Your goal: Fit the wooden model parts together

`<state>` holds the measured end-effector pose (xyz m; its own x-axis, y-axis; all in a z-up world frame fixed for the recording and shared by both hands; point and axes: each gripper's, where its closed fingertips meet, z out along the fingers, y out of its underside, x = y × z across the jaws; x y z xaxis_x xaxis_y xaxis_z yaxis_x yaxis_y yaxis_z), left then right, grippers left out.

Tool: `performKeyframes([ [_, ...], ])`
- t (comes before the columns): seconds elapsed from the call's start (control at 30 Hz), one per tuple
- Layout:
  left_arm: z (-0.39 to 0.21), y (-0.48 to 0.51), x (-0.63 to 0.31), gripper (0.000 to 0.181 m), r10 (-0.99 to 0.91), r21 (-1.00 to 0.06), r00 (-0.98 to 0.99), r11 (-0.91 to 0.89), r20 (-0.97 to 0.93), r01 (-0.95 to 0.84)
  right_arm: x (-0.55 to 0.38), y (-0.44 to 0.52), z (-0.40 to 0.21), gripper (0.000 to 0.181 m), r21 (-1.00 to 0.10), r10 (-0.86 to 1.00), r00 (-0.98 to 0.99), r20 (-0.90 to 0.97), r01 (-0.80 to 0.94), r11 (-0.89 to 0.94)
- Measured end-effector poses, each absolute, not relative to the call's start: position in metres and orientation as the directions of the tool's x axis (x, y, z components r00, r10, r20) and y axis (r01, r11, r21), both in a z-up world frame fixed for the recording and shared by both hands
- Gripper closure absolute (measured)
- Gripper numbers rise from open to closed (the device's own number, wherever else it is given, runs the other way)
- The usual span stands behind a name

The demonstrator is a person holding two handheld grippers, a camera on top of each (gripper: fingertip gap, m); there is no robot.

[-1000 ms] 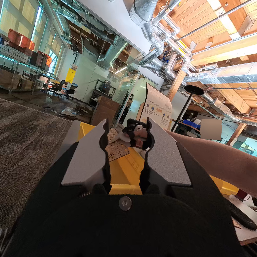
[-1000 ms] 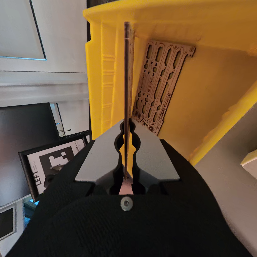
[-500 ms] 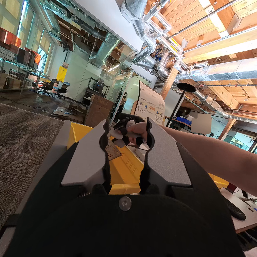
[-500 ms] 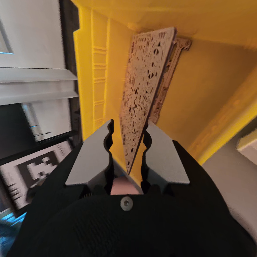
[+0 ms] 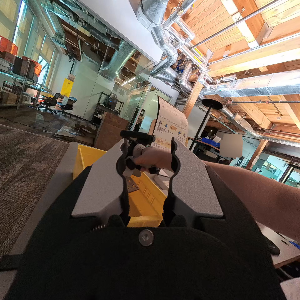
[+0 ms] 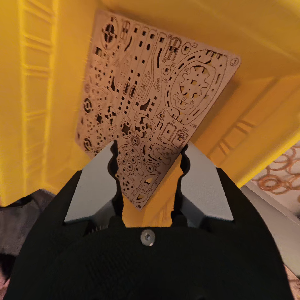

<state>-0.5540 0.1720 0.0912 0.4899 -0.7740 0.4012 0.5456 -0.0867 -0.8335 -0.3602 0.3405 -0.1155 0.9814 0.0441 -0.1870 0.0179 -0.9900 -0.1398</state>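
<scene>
Left gripper: fingers stood apart, nothing between them, held above the near end of the yellow bin. The bin sat on a grey bench.

Right gripper: fingers apart over the bin interior, clamped on nothing. A wooden parts sheet, laser-cut with gears, discs and slotted strips, lay inside the yellow bin, tilted against its ribbed wall; its lower corner showed between the open fingers, apparently untouched. This view was motion-blurred. A patch of tan ring shapes lay outside the bin at right.

In the left wrist view, a hand gripped the right gripper over the bin.

Beyond: grey carpet, an upright printed board, glass partitions, office chairs, shelving. Overhead: timber ceiling with silver ducts.
</scene>
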Motion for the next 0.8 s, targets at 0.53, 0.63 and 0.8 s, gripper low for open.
performKeyframes([
  [0.53, 0.068, 0.206, -0.548, 0.118, -0.703, -0.879, 0.590, -0.109, 0.398, 0.464, -0.357, 0.321, -0.021, 0.070, -0.314, 0.256, 0.958, -0.130, 0.205, -0.927],
  [0.63, 0.045, 0.235, -0.540, 0.108, -0.669, -0.901, 0.628, -0.156, 0.398, 0.405, -0.325, 0.303, 0.049, 0.070, -0.570, 0.374, 0.927, -0.016, 0.299, -0.766],
  [0.8, 0.008, 0.275, -0.528, 0.103, -0.629, -0.925, 0.681, -0.215, 0.375, 0.312, -0.229, 0.207, 0.156, 0.069, -0.875, 0.366, 0.872, 0.327, 0.425, -0.232],
])
